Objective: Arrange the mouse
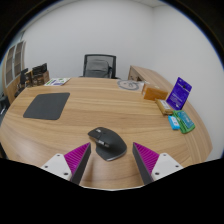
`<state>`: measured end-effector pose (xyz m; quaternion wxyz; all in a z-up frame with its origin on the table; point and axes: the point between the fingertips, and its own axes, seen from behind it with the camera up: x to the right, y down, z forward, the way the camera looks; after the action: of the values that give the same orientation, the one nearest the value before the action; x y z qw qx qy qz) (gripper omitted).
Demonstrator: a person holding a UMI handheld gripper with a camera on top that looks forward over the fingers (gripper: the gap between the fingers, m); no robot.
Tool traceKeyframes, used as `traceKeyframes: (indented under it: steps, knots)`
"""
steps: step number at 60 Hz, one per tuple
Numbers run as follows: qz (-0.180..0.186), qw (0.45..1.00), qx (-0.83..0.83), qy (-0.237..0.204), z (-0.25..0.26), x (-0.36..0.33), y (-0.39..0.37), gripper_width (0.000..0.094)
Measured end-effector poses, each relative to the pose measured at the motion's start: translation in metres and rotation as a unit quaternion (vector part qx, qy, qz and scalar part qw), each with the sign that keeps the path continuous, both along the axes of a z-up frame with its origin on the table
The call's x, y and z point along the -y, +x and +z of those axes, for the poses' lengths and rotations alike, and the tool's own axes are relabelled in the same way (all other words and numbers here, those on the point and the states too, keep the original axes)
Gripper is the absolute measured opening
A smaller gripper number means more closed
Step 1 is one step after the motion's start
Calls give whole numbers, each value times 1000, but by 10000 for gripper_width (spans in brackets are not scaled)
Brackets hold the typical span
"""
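Just rounded black mouse [108, 142] between gripper [112, 160]

Between jaws: a mouse [107, 141] stands here, with a gap on each side.
Left: mouse pad [47, 105] lies flat on the counter [100, 105].
Right: purple box [179, 94] and teal packet [181, 122] block the edge.
Centre: open wood.
Far side: chair [98, 66].

Matt plastic mouse [107, 141] — smooth wood-grain table [110, 105], perhaps laminate.
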<state>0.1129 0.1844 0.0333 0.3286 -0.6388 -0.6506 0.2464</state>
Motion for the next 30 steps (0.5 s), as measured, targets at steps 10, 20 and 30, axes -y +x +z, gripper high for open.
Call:
traceKeyframes:
  steps: [10, 20, 30]
  knots:
    - [-7, 1000, 10, 2, -21, -10, -28, 861]
    - [-10, 1000, 11, -17, -31, -14, -54, 860]
    - [-30, 999, 24, -18, -44, -30, -74, 861]
